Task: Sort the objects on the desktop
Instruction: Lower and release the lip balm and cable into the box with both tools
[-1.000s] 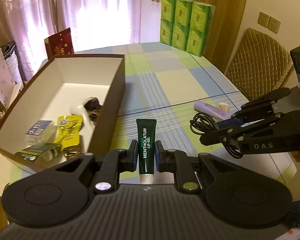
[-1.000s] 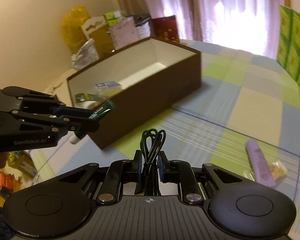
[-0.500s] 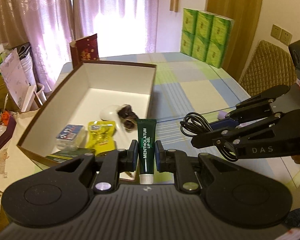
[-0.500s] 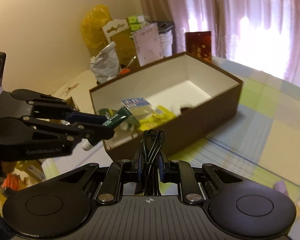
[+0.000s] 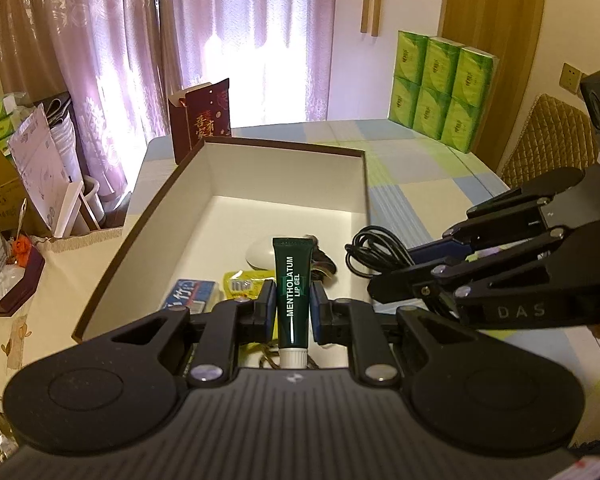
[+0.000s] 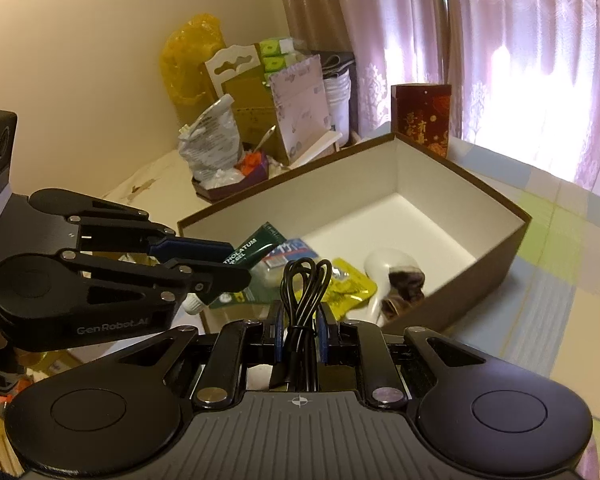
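Note:
My left gripper (image 5: 292, 307) is shut on a dark green lip gel tube (image 5: 292, 284), cap toward the camera, held above the near end of the brown box (image 5: 292, 148). My right gripper (image 6: 299, 320) is shut on a coiled black cable (image 6: 306, 280), hovering over the box's near right side. In the left wrist view that cable (image 5: 376, 254) hangs from the right gripper (image 5: 374, 280) just beside the tube. The right wrist view shows the left gripper (image 6: 236, 270) with the tube (image 6: 248, 250) over the box (image 6: 452, 184).
Inside the box lie a white mouse (image 6: 384, 264), a yellow packet (image 6: 350, 288), a blue-white pack (image 5: 190, 296) and a dark bundle (image 6: 408, 282). A red carton (image 5: 202, 118) stands behind the box. Green tissue packs (image 5: 440, 90) sit far right; clutter (image 6: 236, 128) fills the left side.
Both grippers have moved left from the open tablecloth to above the near end of the box, still holding the tube and the cable.

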Demonstrator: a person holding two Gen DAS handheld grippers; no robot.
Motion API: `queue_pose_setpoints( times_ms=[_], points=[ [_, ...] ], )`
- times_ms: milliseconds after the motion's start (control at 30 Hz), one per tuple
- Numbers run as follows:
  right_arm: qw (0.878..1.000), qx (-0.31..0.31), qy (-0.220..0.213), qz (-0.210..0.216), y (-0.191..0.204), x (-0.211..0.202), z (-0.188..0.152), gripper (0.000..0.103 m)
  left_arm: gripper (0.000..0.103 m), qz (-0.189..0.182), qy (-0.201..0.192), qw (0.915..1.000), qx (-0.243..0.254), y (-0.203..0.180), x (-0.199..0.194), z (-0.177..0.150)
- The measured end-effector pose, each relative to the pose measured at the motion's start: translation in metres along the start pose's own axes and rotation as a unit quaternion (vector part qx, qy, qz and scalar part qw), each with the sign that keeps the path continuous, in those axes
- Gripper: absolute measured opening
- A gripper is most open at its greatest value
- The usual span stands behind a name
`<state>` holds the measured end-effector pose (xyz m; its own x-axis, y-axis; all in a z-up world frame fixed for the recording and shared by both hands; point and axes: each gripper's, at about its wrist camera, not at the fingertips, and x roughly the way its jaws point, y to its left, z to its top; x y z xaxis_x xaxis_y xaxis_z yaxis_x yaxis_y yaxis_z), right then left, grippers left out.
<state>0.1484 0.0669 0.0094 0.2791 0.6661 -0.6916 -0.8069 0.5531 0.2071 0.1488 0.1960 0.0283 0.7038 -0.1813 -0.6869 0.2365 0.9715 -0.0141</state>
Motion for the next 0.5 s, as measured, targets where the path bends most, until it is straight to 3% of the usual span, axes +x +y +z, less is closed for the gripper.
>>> queue_pose_setpoints(
  times_ms=[500],
  points=[
    [0.999, 0.021, 0.020, -0.037, -0.027, 0.060, 0.038, 0.013, 0.014, -0.015, 0.020, 0.9991, 0.033, 0.038, 0.063, 0.035]
  ],
)
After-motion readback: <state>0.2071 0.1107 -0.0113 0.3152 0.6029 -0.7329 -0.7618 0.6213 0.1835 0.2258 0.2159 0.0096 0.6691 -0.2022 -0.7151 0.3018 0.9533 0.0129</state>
